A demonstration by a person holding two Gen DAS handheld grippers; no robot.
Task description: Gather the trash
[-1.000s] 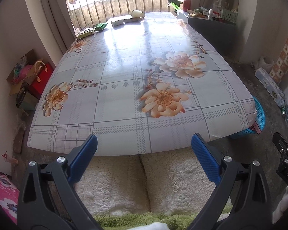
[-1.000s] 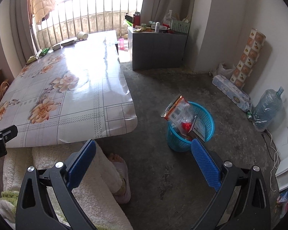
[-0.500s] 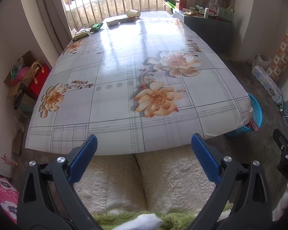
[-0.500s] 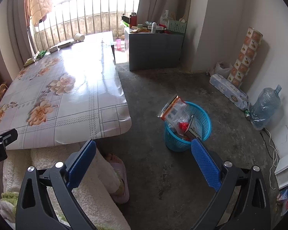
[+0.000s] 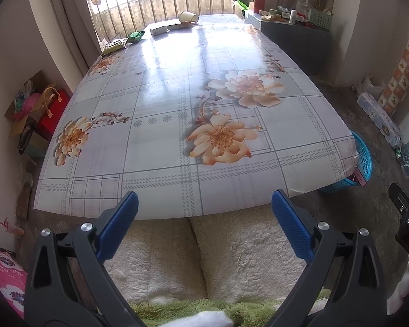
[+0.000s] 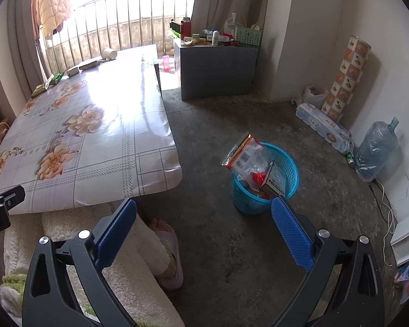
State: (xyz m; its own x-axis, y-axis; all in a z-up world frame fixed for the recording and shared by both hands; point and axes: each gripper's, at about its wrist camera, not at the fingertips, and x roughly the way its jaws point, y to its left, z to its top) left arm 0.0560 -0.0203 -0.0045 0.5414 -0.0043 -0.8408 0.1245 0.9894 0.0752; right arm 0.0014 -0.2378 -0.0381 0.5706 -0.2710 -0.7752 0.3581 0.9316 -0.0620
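From your left wrist camera, your left gripper (image 5: 204,218) hangs at 6 o'clock with its jaws spread wide and nothing between them, just short of the near edge of the table (image 5: 161,163), above your lap in cream fleece. The floral cloth is bare across its near and middle stretch. The trash left on it lies at the far end, toward 12 o'clock: a paper cup (image 5: 188,16) tipped on its side, a flat brown packet (image 5: 181,24) touching it, a small white box (image 5: 158,29) just beside that, then a green wrapper (image 5: 135,36) and a pale snack packet (image 5: 114,46) toward 11 o'clock by the window bars. At 3 o'clock the blue basket (image 5: 364,158) peeks out from behind the table's corner, and part of your other tool shows at the right edge.

From your right wrist camera, your right gripper (image 6: 204,215) is also empty, jaws spread apart, held over the concrete floor. The blue basket (image 6: 289,169) stands on the floor between 12 and 1 o'clock, well apart from the table (image 6: 109,141), and holds an orange-edged snack bag (image 6: 244,154) sticking up over its rim, a small carton (image 6: 274,178) and something red. The paper cup (image 6: 109,53) and the other scraps sit at the table's far end near 11 o'clock. Your slippered foot (image 6: 167,248) rests on the floor at 6 o'clock.
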